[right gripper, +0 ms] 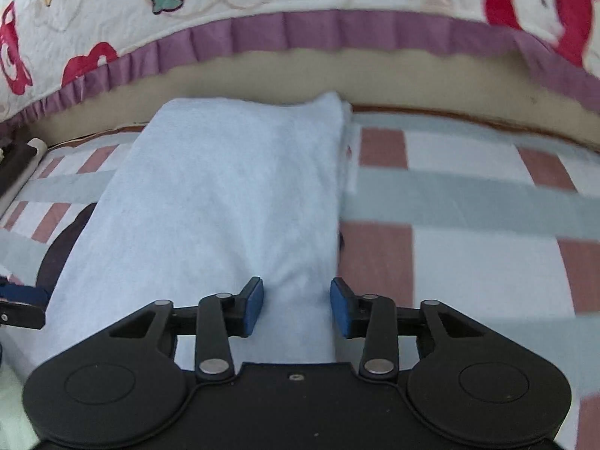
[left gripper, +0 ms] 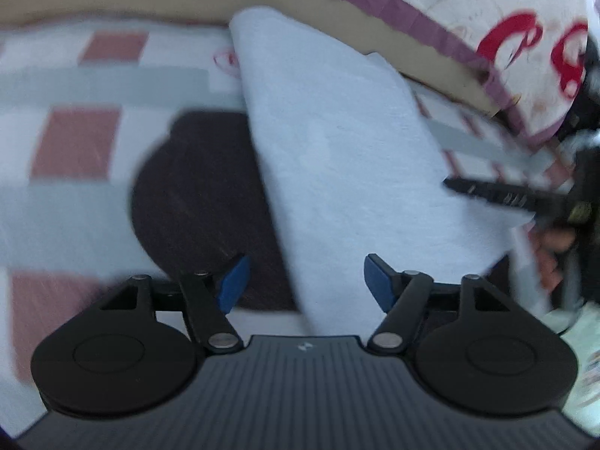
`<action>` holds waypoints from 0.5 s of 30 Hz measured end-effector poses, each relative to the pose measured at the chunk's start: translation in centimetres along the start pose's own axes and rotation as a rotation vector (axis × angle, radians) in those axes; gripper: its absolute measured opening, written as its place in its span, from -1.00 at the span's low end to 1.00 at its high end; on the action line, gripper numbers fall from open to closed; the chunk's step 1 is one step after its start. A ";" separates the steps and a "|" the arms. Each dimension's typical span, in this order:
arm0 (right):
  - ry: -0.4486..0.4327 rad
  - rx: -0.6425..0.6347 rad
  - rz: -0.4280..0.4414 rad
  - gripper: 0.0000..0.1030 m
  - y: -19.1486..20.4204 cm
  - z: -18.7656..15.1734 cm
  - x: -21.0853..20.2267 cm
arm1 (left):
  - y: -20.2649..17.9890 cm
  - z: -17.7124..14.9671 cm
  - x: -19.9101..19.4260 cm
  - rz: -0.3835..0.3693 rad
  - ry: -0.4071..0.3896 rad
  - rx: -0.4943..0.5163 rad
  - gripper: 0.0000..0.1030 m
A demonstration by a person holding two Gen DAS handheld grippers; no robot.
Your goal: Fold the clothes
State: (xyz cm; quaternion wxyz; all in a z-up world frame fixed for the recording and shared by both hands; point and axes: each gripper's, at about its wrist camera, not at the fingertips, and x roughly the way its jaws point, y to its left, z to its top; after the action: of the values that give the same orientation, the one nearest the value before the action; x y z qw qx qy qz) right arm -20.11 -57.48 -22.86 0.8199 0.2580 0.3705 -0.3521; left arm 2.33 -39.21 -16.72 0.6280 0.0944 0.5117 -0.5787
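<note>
A light blue cloth [left gripper: 337, 142] lies folded in a long strip on the checked sheet, partly covering a dark brown garment [left gripper: 198, 195]. My left gripper [left gripper: 305, 283] hovers open over the strip's near left edge and holds nothing. The right gripper [left gripper: 506, 195] reaches in from the right edge of that view, over the cloth's right side. In the right wrist view the blue cloth [right gripper: 225, 195] runs away from me. My right gripper [right gripper: 296, 307] stands open, its blue pads on either side of the strip's near end. The dark garment [right gripper: 60, 251] peeks out on the left.
The checked sheet [right gripper: 468, 195] in pink, grey and white spreads to the right. A quilt [right gripper: 262, 0] with red and strawberry prints and a purple ruffle is piled along the far side, over a tan band [right gripper: 375, 75]. The left gripper [right gripper: 22, 307] shows at the left edge.
</note>
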 end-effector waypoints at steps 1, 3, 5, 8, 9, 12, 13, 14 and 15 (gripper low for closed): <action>0.013 -0.041 -0.030 -0.09 0.5 0.0 -0.8 | 0.0 -0.3 0.0 -0.035 0.016 -0.027 0.34; 0.002 -0.172 -0.128 -0.09 2.2 -0.5 -3.0 | -0.3 -0.7 0.2 -0.046 0.027 -0.022 0.36; -0.059 -0.276 -0.135 -0.08 4.3 -1.5 -5.3 | -0.2 -0.8 0.4 -0.072 0.036 -0.044 0.48; -0.117 -0.364 -0.029 -0.07 7.3 -3.0 -8.0 | 0.1 -0.7 0.7 -0.120 0.050 -0.089 0.49; -0.121 -0.413 0.009 -0.06 8.5 -3.7 -8.4 | 0.2 -0.7 0.8 -0.136 0.054 -0.105 0.49; -0.090 -0.598 0.071 -0.05 11.9 -5.8 -7.9 | 0.5 -0.7 1.1 -0.184 0.068 -0.150 0.47; -0.078 -0.656 0.092 -0.05 12.9 -6.5 -7.6 | 0.6 -0.7 1.2 -0.200 0.072 -0.165 0.31; -0.065 -0.714 0.113 -0.05 13.9 -7.3 -7.4 | 0.7 -0.7 1.3 -0.215 0.077 -0.180 0.04; -0.067 -0.736 0.121 -0.05 14.5 -7.7 -7.1 | 0.6 -0.6 1.3 -0.214 0.071 -0.175 -0.17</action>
State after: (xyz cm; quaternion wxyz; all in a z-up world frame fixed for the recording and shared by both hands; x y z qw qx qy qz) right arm -15.62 -40.50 -19.41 0.8887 -0.0445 0.4293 -0.1545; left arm 2.26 -39.40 -18.29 0.5498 0.0047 0.5893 -0.5919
